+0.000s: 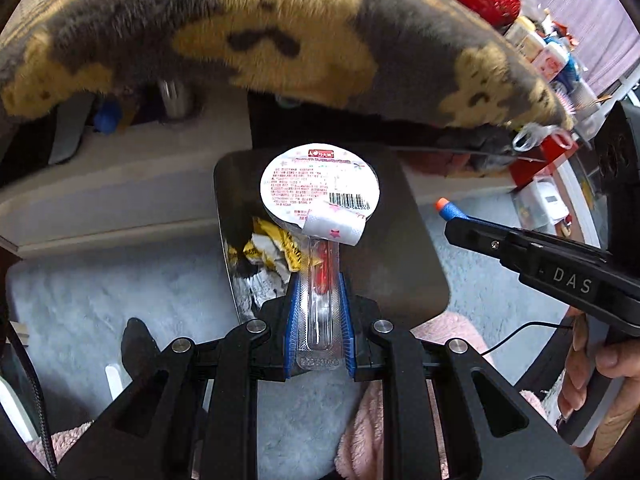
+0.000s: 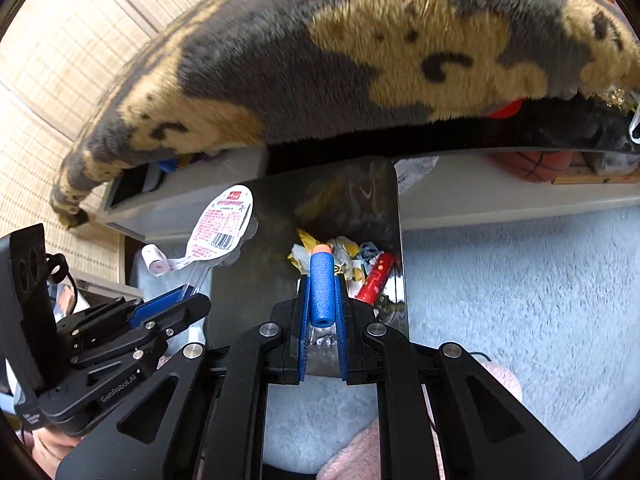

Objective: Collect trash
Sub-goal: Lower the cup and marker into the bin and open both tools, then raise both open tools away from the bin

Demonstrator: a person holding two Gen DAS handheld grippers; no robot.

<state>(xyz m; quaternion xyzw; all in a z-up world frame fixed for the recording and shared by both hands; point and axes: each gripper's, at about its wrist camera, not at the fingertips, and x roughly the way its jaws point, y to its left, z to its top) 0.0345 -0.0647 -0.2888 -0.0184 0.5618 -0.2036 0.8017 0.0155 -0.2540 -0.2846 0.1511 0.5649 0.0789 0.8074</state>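
Observation:
My left gripper (image 1: pixel 319 276) is shut on the clear stem of a plastic lollipop package (image 1: pixel 319 188) with a round white printed label, held over the dark trash bin (image 1: pixel 416 264). In the right wrist view the same package (image 2: pixel 224 226) hangs at the left beside the bin (image 2: pixel 256 280), with the left gripper (image 2: pixel 188 290) under it. My right gripper (image 2: pixel 322 278) is shut on a blue foam dart (image 2: pixel 321 292) with an orange tip, above the bin's opening. The dart (image 1: pixel 448 211) and right gripper (image 1: pixel 456 222) also show at the right of the left wrist view. Crumpled yellow wrappers (image 1: pixel 272 250) lie inside the bin.
A grey and tan plush blanket (image 1: pixel 280 40) overhangs the bin from above. A pale fluffy rug (image 2: pixel 520 300) covers the floor. A red tube (image 2: pixel 374 278) lies in the bin. A cluttered shelf (image 1: pixel 540 52) stands at the far right; a basketball (image 2: pixel 528 164) sits under the ledge.

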